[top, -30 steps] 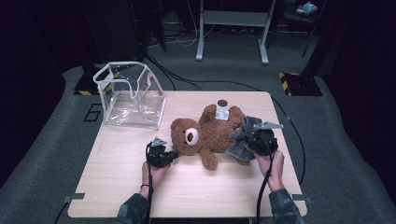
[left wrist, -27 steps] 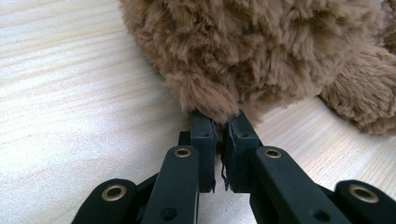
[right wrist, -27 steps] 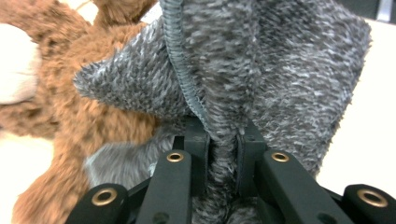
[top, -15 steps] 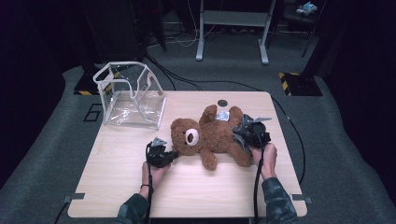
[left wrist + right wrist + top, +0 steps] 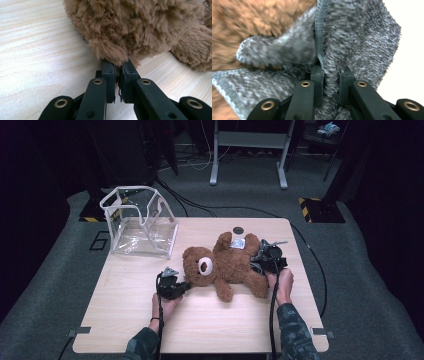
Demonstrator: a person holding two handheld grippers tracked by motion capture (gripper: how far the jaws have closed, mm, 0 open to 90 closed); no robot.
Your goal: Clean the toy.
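Note:
A brown teddy bear lies on its back in the middle of the wooden table, head toward the left. My left gripper rests low on the table at the bear's head. In the left gripper view it is shut on a tuft of the bear's ear. My right gripper is at the bear's right side, by its legs. In the right gripper view it is shut on a fold of grey knitted cloth that lies against the brown fur.
A clear plastic bag with white trim stands open at the table's back left. A small dark disc lies near the far edge behind the bear. A white tag sits on the bear's body. Cables trail off the table's right side.
My right gripper has come down and a little leftward, closer against the bear, with the grey cloth still in it. The left gripper and the bear's head have stayed put.

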